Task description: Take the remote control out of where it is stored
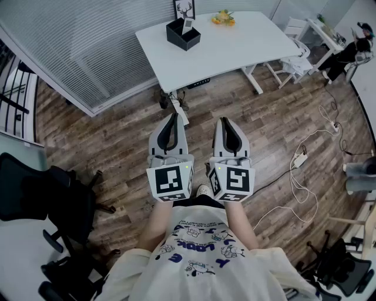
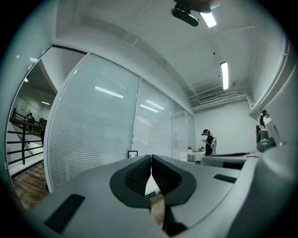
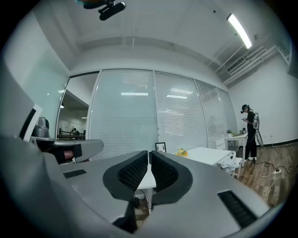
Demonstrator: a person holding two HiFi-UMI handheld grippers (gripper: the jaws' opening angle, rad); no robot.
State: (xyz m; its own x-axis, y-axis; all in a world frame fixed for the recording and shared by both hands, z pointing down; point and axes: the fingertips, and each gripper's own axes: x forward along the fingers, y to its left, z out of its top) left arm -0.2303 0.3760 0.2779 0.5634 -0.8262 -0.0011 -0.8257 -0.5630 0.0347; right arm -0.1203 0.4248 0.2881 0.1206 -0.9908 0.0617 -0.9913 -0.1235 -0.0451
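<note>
A black storage box (image 1: 183, 34) stands at the back of the white table (image 1: 235, 50), with the pale remote control (image 1: 188, 24) upright in it. Both grippers hang over the wooden floor, well short of the table. My left gripper (image 1: 174, 116) is shut and holds nothing; in the left gripper view its pads (image 2: 151, 157) meet. Beside it, my right gripper (image 1: 224, 120) is shut too, with nothing held (image 3: 149, 152). The right gripper view shows the table (image 3: 205, 155) ahead, and the jaws hide the box.
A framed picture (image 1: 184, 8) and yellow flowers (image 1: 223, 19) sit at the table's back edge. A white chair (image 1: 291, 62) stands at its right. Cables and a power strip (image 1: 299, 159) lie on the floor at right. Black office chairs (image 1: 53, 200) crowd the left. Blinds cover the glass wall (image 1: 88, 41).
</note>
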